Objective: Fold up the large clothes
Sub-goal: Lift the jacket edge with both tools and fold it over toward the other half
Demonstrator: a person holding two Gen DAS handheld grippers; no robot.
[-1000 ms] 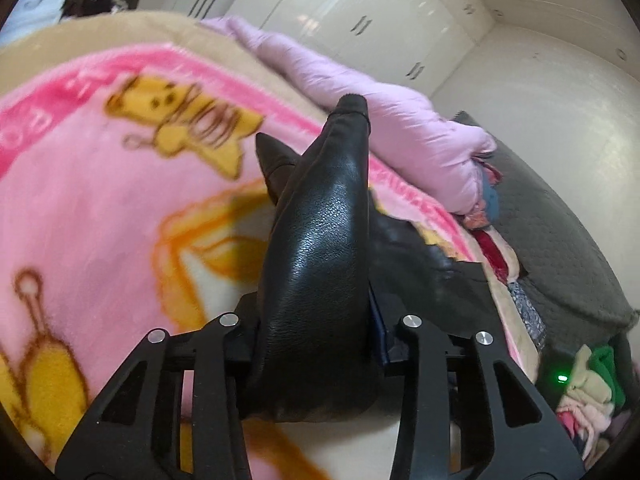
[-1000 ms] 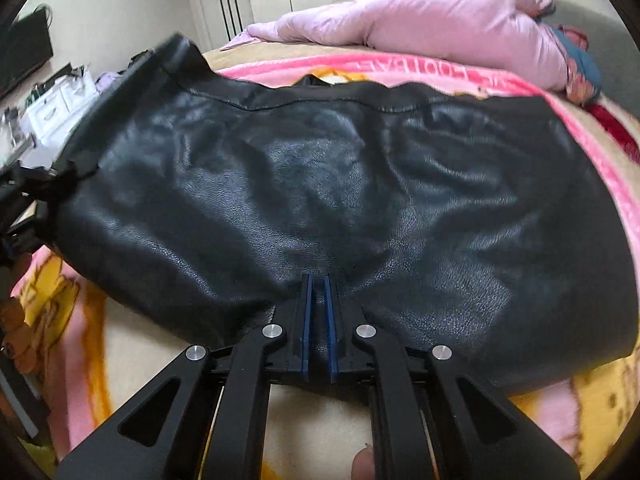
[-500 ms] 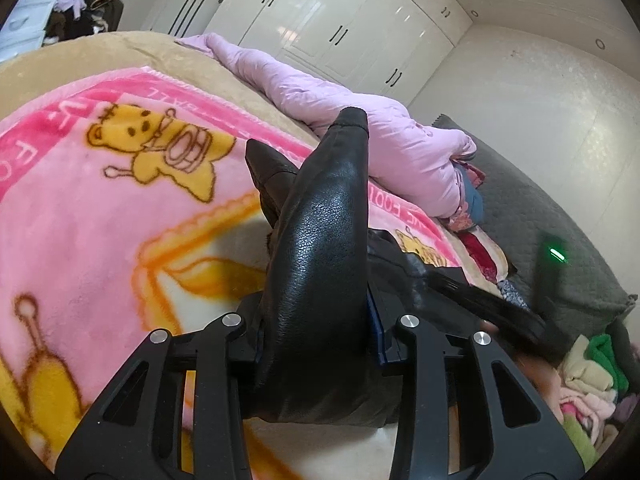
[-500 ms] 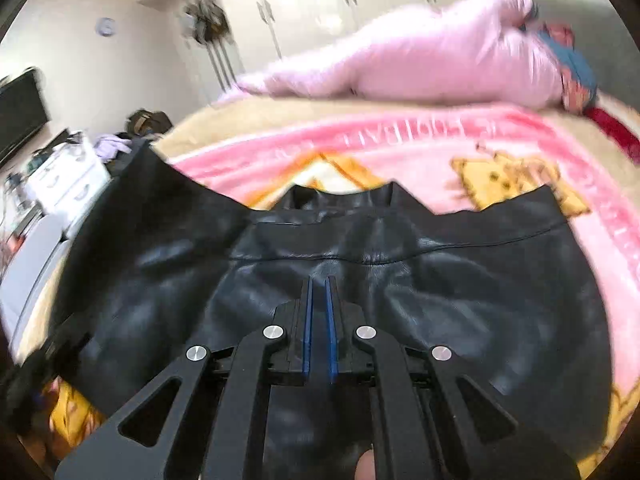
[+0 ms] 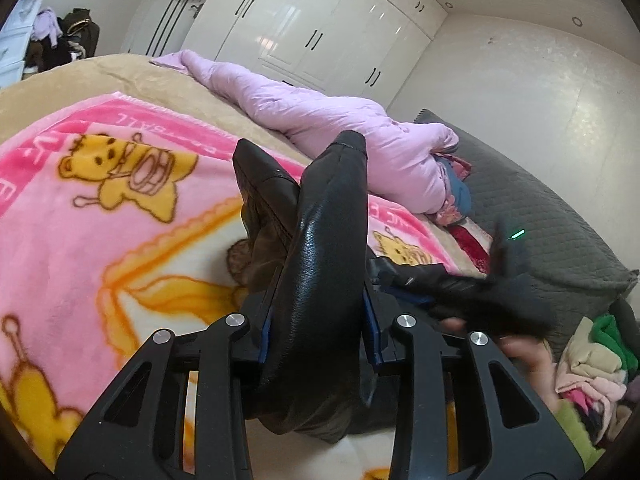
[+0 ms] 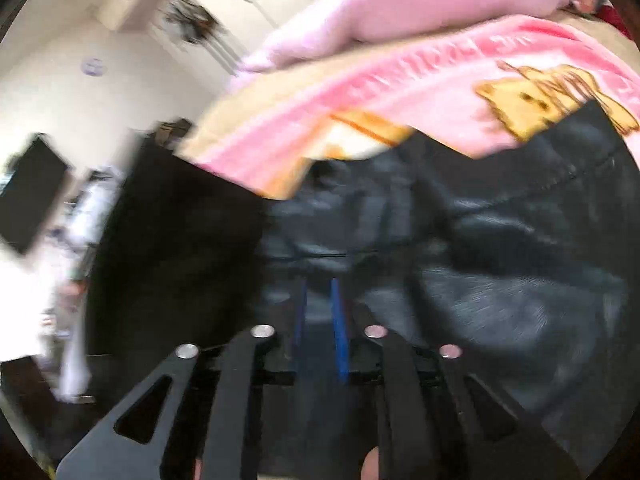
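We see the black leather jacket (image 5: 324, 264) bunched into a thick upright fold on the pink cartoon-bear blanket (image 5: 100, 216) that covers the bed. In the left wrist view this fold rises between the blue pads of the left gripper (image 5: 318, 330), which press on it from both sides, so the jaws are grasping the jacket and are closing a little further on it. The gripper points forward and slightly down across the bed, with the fold's top edge standing well above its fingers.

In the right wrist view, which is blurred, the rest of the jacket (image 6: 500, 264) spreads wide over the near part of the blanket (image 6: 400, 80). The right gripper (image 6: 320, 320) points down at it, rolled to one side, and its jaws are opening; a narrow gap shows between the blue pads, and we cannot tell whether any leather sits between them. A fingertip of the person's hand (image 6: 372, 462) shows at the bottom edge behind the gripper.

Farther off, a lilac padded coat (image 5: 340, 120) lies along the far side of the bed, with white wardrobe doors (image 5: 320, 28) beyond it. To the right sit a dark grey quilted cover (image 5: 540, 216) and a pile of mixed clothes (image 5: 592, 360).
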